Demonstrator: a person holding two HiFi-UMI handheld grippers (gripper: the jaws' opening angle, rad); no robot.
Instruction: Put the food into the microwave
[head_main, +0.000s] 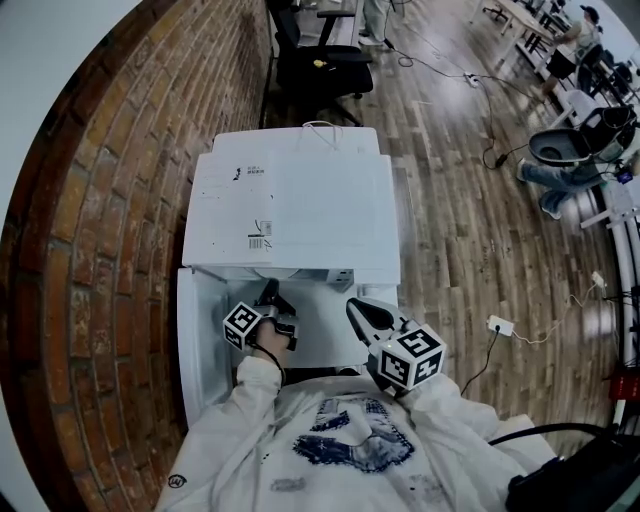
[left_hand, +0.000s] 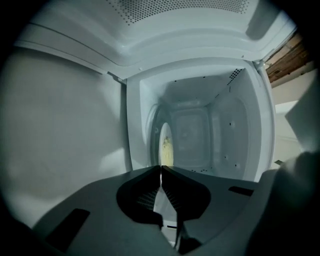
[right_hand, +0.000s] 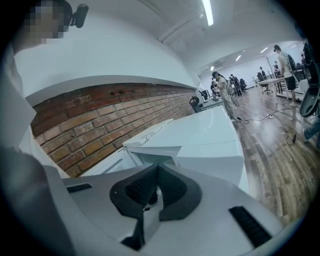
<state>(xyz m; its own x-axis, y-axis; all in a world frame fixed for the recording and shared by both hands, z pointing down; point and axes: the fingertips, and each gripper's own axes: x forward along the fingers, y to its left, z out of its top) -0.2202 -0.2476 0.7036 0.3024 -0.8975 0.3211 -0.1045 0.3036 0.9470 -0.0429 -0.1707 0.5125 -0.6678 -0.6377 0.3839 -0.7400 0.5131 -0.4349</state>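
The white microwave (head_main: 290, 205) is sitting close to the brick wall (head_main: 100, 250) on the left, with its door (head_main: 197, 335) swinging open toward the near left and a barcode sticker (head_main: 260, 238) showing on its top. The left gripper (head_main: 270, 293) is reaching toward the open front of the oven, while the right gripper (head_main: 357, 306) is hovering just to the right of it, in front of the person's white sleeve (head_main: 450, 395). In the left gripper view, the left gripper (left_hand: 161, 169) is pointing into the lit cavity (left_hand: 200, 125), its jaws pressed together at the tips and pinching nothing. The pale yellow food (left_hand: 167, 150) is lying on a plate (left_hand: 163, 136) deep inside the cavity, well apart from the jaw tips; the camera is turned on its side, so the plate is appearing edge-on. In the right gripper view, the right gripper (right_hand: 157, 167) is also keeping its jaws pressed together with nothing between them, and it is facing the microwave (right_hand: 200, 135) from the near right side. Farther off, a black office chair (head_main: 320, 60) is standing on the wooden floor (head_main: 460, 230), and cables are trailing across the boards.
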